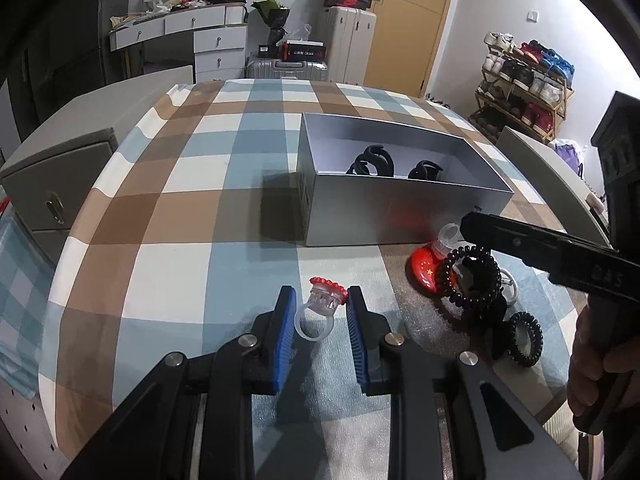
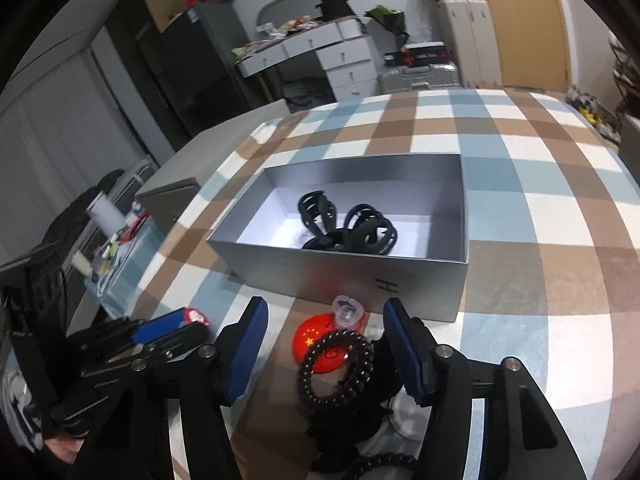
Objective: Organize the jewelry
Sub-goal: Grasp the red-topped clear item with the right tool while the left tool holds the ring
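Observation:
A clear plastic ring with a red top (image 1: 325, 303) sits between the blue pads of my left gripper (image 1: 321, 307); the pads look closed on its sides. A silver open box (image 1: 404, 208) on the checked cloth holds black hair claws (image 1: 372, 162). My right gripper (image 2: 325, 332) is open, hovering over a black spiral hair tie (image 2: 335, 368) that lies on a red round badge (image 2: 316, 340) beside a clear ring (image 2: 347, 310). The right gripper also shows at the right of the left wrist view (image 1: 480, 232). The box also shows in the right wrist view (image 2: 340, 268).
Another black spiral hair tie (image 1: 525, 338) lies at the near right. A grey cabinet (image 1: 56, 184) stands left of the table. Suitcases (image 1: 348, 44), a white desk (image 1: 180, 36) and a shoe rack (image 1: 524, 80) stand behind.

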